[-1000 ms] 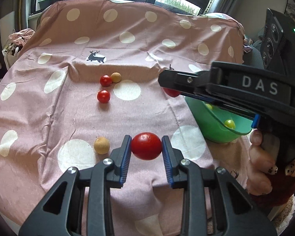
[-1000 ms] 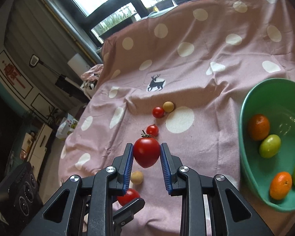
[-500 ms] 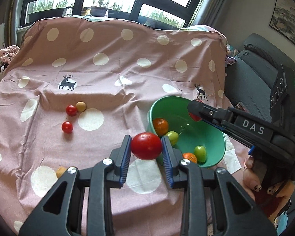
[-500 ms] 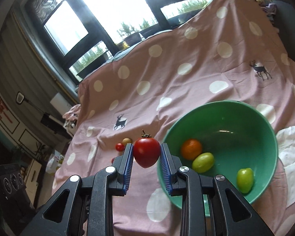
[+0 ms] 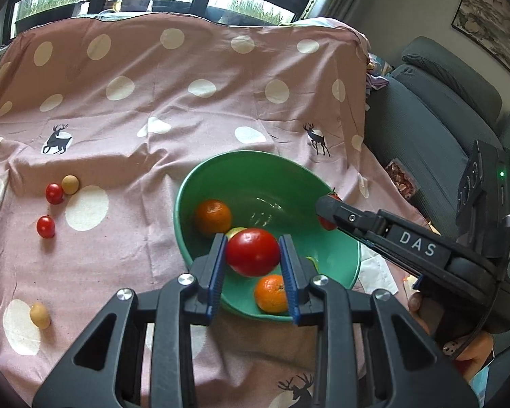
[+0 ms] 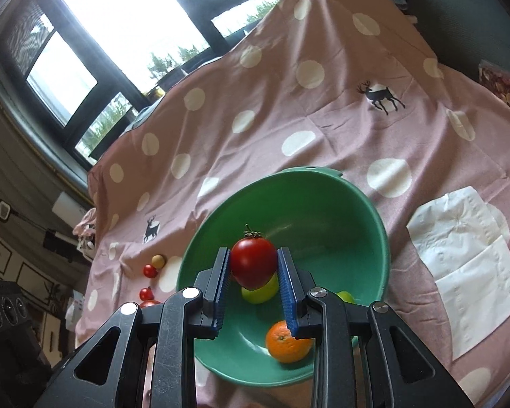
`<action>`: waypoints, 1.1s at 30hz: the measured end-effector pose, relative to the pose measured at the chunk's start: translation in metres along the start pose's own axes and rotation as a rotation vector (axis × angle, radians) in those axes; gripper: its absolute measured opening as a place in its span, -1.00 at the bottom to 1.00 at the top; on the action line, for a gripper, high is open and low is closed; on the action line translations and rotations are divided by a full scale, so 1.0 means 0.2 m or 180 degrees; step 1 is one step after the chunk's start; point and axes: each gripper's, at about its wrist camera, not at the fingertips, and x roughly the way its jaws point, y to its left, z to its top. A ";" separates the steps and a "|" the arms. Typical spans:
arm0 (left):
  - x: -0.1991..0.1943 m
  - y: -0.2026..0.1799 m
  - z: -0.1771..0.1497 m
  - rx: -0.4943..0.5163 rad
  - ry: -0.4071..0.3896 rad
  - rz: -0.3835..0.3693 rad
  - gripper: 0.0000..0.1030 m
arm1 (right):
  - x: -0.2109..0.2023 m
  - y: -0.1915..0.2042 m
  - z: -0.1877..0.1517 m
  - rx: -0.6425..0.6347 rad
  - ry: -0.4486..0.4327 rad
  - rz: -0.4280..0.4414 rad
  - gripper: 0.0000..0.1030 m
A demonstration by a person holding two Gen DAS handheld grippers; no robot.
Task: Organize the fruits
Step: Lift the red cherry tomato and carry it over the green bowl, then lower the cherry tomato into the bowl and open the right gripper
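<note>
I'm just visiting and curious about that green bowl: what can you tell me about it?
The green bowl is round and deep with a smooth, glossy inside, plastic by the look of it. It sits on the pink spotted cloth, beside a white napkin. Inside lie two oranges and some yellow-green fruits. Each gripper holds a red tomato over it, neither visibly touching it.

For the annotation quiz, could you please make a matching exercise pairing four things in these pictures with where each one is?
Things:
1. tomato with a stem
2. stemless tomato
3. orange
4. white napkin

Places:
A. flat on the cloth beside the bowl
B. loose inside the green bowl
C. clamped in the left gripper
D. clamped in the right gripper

Pairs: 1-D, 2-C, 3-B, 4-A
</note>
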 end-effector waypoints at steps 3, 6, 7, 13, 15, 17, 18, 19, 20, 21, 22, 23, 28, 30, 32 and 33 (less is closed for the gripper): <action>0.04 -0.03 0.00 0.0013 0.0068 -0.0039 -0.41 | 0.00 -0.04 0.01 0.0072 0.0002 -0.0061 -0.43; 0.08 -0.05 0.00 0.0035 0.0109 -0.0074 -0.41 | 0.00 -0.07 0.01 0.0106 0.0009 -0.0084 -0.43; 0.08 -0.06 -0.01 0.0045 0.0119 -0.0082 -0.41 | 0.00 -0.08 0.01 0.0113 0.0011 -0.0086 -0.43; 0.13 -0.08 -0.02 0.0085 0.0187 -0.0120 -0.41 | 0.00 -0.12 0.01 0.0121 0.0023 -0.0138 -0.43; 0.15 -0.09 -0.03 0.0093 0.0204 -0.0125 -0.41 | 0.01 -0.12 0.01 0.0117 0.0044 -0.0129 -0.43; 0.15 -0.09 -0.03 0.0078 0.0214 -0.0142 -0.41 | 0.01 -0.11 0.01 0.0107 0.0060 -0.0131 -0.43; 0.16 -0.09 -0.03 0.0070 0.0221 -0.0155 -0.41 | 0.01 -0.11 0.01 0.0102 0.0063 -0.0136 -0.43; 0.16 -0.09 -0.03 0.0065 0.0232 -0.0167 -0.41 | 0.01 -0.11 0.01 0.0093 0.0062 -0.0144 -0.43; 0.17 -0.09 -0.03 0.0066 0.0240 -0.0174 -0.41 | 0.01 -0.11 0.01 0.0083 0.0055 -0.0153 -0.43; 0.17 -0.09 -0.04 0.0068 0.0243 -0.0176 -0.41 | 0.01 -0.11 0.01 0.0080 0.0047 -0.0161 -0.43; 0.17 -0.09 -0.04 0.0068 0.0241 -0.0176 -0.41 | 0.01 -0.11 0.01 0.0083 0.0043 -0.0170 -0.43; 0.16 -0.09 -0.04 0.0069 0.0237 -0.0178 -0.40 | 0.01 -0.11 0.01 0.0085 0.0042 -0.0179 -0.43; 0.13 -0.08 -0.04 0.0074 0.0178 -0.0121 -0.40 | 0.01 -0.11 0.02 0.0065 0.0057 -0.0206 -0.43; 0.10 -0.06 -0.04 0.0041 0.0146 -0.0132 -0.33 | 0.02 -0.10 0.02 0.0022 0.0094 -0.0213 -0.39; 0.06 -0.02 -0.03 -0.0031 0.0104 -0.0155 -0.09 | 0.03 -0.09 0.02 0.0016 0.0118 -0.0184 -0.33; 0.04 0.00 -0.03 -0.0071 0.0068 -0.0162 -0.05 | 0.04 -0.08 0.02 0.0015 0.0129 -0.0170 -0.23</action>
